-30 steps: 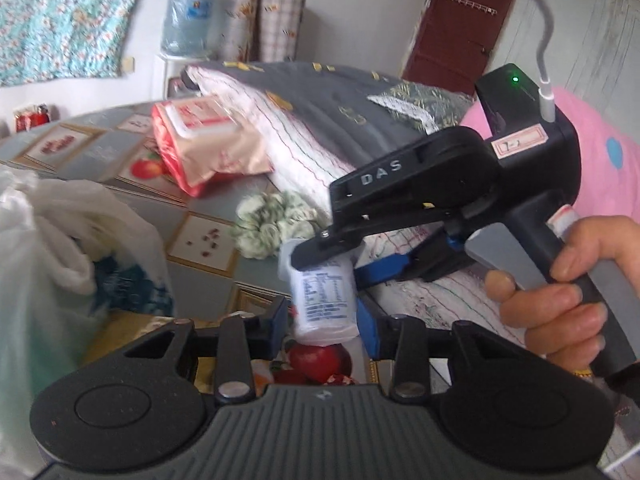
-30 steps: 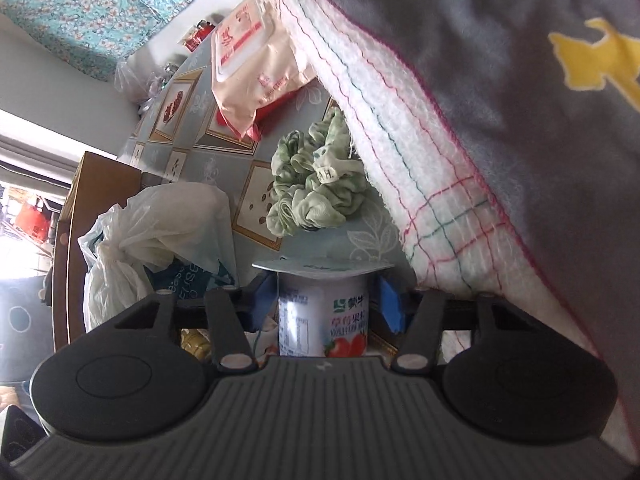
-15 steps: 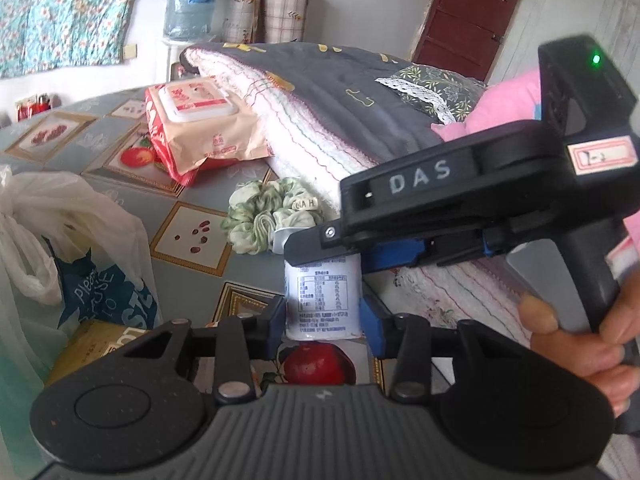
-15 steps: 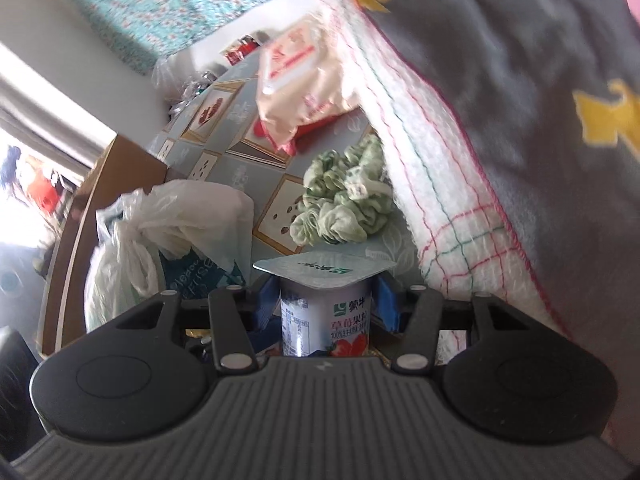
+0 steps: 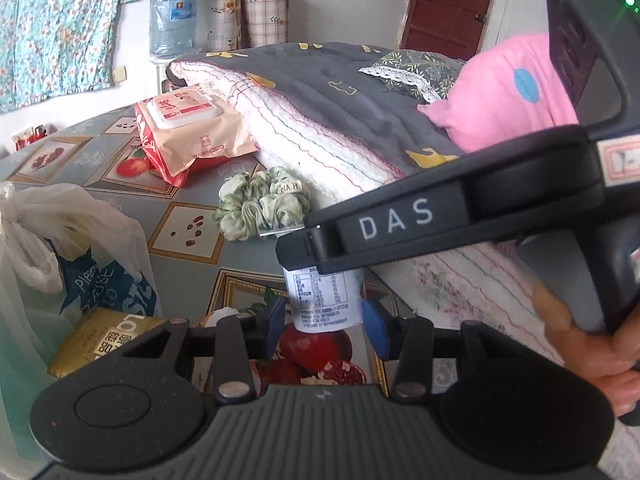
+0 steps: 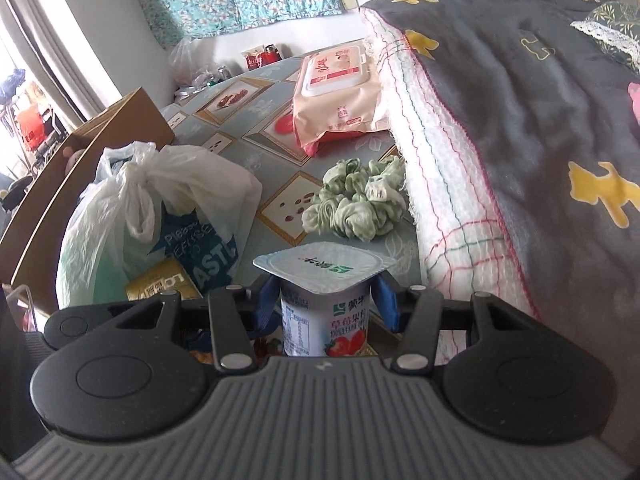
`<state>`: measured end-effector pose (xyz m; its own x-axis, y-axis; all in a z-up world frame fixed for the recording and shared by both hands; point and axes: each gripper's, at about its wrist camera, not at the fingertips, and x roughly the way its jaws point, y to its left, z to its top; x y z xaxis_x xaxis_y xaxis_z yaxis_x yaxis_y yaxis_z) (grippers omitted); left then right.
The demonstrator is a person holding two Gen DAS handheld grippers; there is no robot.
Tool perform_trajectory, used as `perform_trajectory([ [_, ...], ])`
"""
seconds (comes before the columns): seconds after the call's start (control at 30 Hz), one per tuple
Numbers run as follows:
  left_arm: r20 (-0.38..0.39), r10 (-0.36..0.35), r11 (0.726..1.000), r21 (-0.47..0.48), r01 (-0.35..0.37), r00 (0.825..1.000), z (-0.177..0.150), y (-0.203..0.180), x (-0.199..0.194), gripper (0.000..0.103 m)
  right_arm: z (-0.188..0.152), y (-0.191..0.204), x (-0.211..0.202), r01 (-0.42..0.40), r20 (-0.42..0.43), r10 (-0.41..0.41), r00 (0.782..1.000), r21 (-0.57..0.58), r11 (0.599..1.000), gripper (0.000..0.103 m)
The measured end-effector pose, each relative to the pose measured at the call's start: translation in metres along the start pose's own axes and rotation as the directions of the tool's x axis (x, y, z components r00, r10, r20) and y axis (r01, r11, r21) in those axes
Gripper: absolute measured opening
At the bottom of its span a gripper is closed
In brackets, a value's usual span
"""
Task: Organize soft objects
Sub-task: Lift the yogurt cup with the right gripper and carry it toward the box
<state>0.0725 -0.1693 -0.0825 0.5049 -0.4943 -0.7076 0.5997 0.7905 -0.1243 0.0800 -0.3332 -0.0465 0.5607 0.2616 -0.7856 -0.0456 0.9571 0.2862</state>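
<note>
The right gripper (image 6: 326, 304) has its blue pads (image 6: 385, 300) clamped on the sides of a yogurt cup (image 6: 324, 320), just under the foil lid, so the cup hangs upright and should not spill. Seen from the left wrist, the same cup (image 5: 325, 300) sits between the left gripper (image 5: 324, 316)'s fingers, and those jaws are opening: there is a gap on each side, so the left looks to be handing the cup over to the right. A hand (image 5: 592, 360) squeezes the right tool's grip.

Beyond the cup, on the patterned tablecloth (image 6: 240, 148), lies a green scrunchie (image 6: 356, 208), close against the folded blanket (image 6: 520, 120), probably the next soft thing to sort. Farther off, a wipes pack (image 6: 340, 96) leans on the blanket edge. A tied plastic bag (image 6: 160, 208) stands to the left, a cardboard box (image 6: 100, 140) behind it.
</note>
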Motion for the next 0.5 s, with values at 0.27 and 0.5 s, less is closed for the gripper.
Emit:
perform_trajectory([
  [0.27, 0.007, 0.033, 0.999, 0.035, -0.034, 0.999, -0.011, -0.009, -0.005, 0.045, -0.014, 0.004, -0.011, -0.001, 0.014, 0.001, 1.0, -0.01, 1.0, 0.048],
  [0.5, 0.015, 0.041, 0.999, 0.032, -0.042, 0.999, -0.018, -0.008, -0.012, 0.044, -0.023, 0.007, -0.021, -0.021, 0.026, 0.021, 0.999, -0.021, 1.0, 0.042],
])
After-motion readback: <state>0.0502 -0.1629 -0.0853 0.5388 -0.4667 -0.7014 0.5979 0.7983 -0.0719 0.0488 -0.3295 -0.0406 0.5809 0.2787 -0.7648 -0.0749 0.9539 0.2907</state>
